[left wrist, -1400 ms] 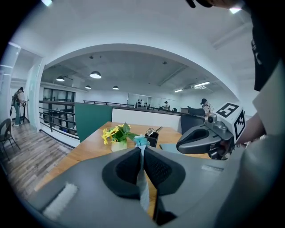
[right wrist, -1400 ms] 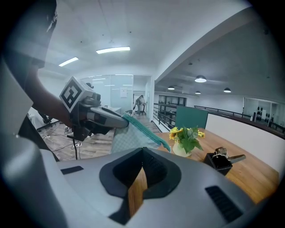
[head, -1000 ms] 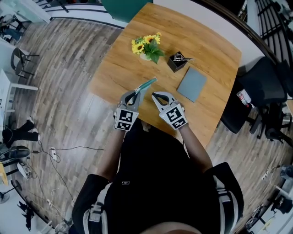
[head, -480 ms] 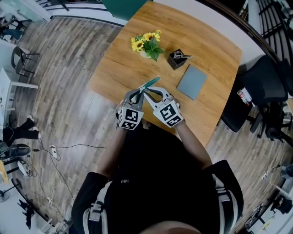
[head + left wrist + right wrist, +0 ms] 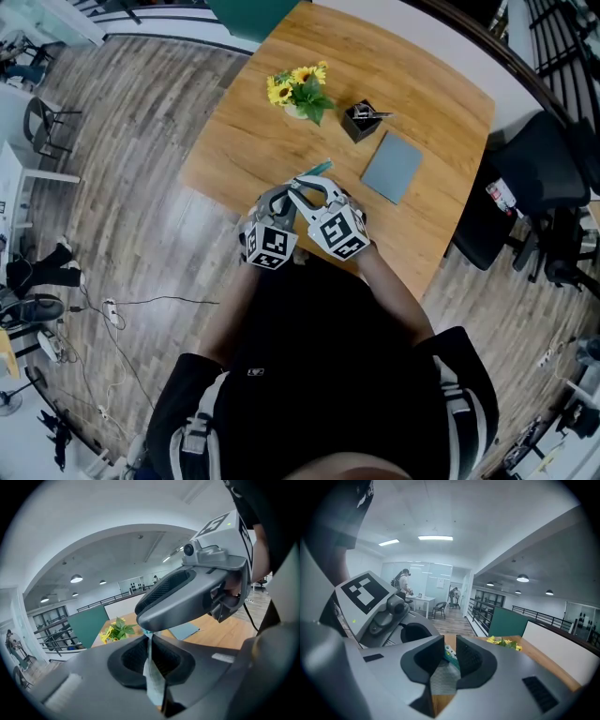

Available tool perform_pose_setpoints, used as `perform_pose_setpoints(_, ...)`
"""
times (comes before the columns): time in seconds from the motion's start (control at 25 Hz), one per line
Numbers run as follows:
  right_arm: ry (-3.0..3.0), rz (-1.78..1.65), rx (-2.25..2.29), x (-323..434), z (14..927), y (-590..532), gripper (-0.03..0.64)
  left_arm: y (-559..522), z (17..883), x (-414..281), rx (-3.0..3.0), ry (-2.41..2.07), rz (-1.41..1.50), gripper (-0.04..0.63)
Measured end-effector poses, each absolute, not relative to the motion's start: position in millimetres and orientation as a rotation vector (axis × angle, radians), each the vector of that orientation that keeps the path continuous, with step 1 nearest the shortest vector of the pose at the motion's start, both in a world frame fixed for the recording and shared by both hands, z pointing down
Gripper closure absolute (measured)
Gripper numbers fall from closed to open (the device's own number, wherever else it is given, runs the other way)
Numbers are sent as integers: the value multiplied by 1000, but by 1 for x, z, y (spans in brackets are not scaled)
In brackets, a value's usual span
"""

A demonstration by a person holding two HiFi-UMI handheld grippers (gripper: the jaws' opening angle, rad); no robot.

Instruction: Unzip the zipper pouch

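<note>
Pouch orientation is what the coming pull turns on. We see the zipper pouch [image 5: 317,170] caught between the two tools at the near edge of the surface [image 5: 422,84]. Its long axis runs away from the person and across the wood, and only its teal far end shows past the tools. The left gripper [image 5: 150,644] has its jaws closed flat on a thin strip of the fabric, which stands on edge between the pads. The right gripper [image 5: 449,654] sits just beside the left and crosses over the top of it. Its jaws are narrow and, as far as we can judge, pinch a teal bit at the pouch's top seam, likely the pull. Both grips share the near end. We reckon the right hand must draw along that axis, away from the left, while the left anchors the cloth.
</note>
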State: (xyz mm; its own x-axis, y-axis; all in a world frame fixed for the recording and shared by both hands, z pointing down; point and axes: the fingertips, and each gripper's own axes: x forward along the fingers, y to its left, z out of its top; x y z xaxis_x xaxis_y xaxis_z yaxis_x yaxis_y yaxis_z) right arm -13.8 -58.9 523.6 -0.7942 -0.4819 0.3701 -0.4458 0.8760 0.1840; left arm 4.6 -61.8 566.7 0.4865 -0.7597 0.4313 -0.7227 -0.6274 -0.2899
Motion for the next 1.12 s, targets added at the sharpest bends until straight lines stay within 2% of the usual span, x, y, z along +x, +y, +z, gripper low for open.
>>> perform_pose_setpoints(0.4,-2640,-121,722,-9,522,-61,548,-61,567,2,-2649,1336,-813,584)
perform_pose_setpoints(0.6,-2643,-103,734,-5,523,-62,594,-62,562,-1,-2635,1349,-802,584)
perform_pose_setpoints(1.12,-2687,2,715,-3,525,-63,609,-61,560,2,-2672,1363,-765,584)
